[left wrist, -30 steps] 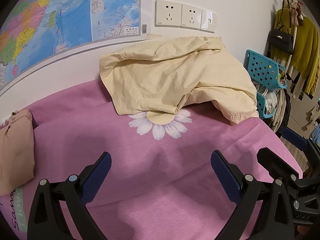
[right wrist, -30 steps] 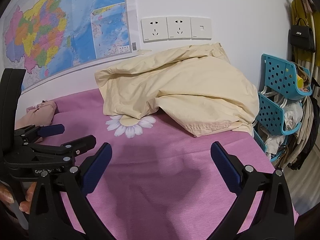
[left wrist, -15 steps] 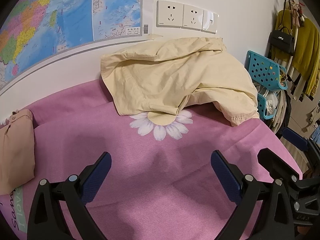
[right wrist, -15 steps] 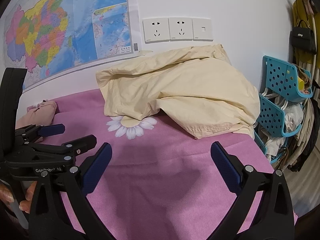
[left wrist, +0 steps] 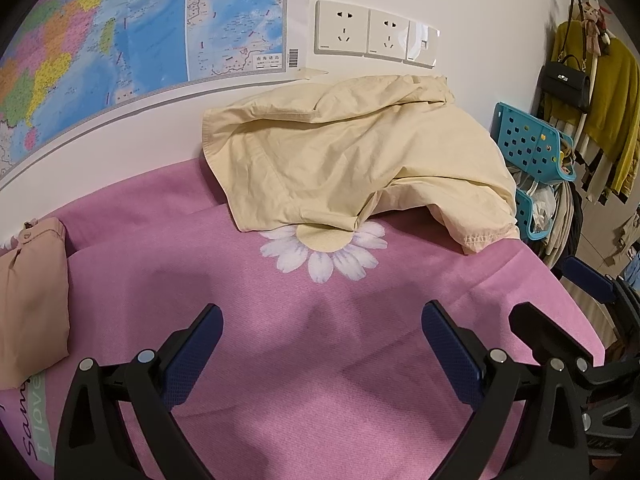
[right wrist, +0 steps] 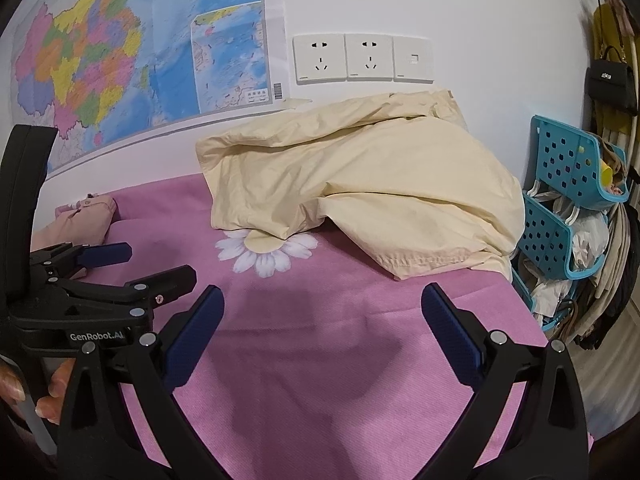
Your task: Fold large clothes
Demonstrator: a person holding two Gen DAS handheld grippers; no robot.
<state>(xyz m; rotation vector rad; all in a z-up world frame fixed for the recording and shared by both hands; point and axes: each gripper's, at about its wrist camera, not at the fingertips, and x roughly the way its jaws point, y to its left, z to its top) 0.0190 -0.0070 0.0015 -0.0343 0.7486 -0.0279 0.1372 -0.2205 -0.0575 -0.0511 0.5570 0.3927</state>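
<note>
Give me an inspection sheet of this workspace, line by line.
Surface: pink bedspread with a daisy print, lightly wrinkled.
Job's things: cream garment crumpled against the wall, unfolded.
Clutter: folded peach garment at the left edge.
Grippers: left gripper open, holding nothing; right gripper open, holding nothing; both short of the cream garment.
Cables: nothing seen.
Surroundings: wall map, wall sockets, teal baskets, hanging black handbag.

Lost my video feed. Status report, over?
Left tongs open, right tongs open, both empty. Yellow garment crumpled against wall, untouched. Nothing between tongs and garment.
</note>
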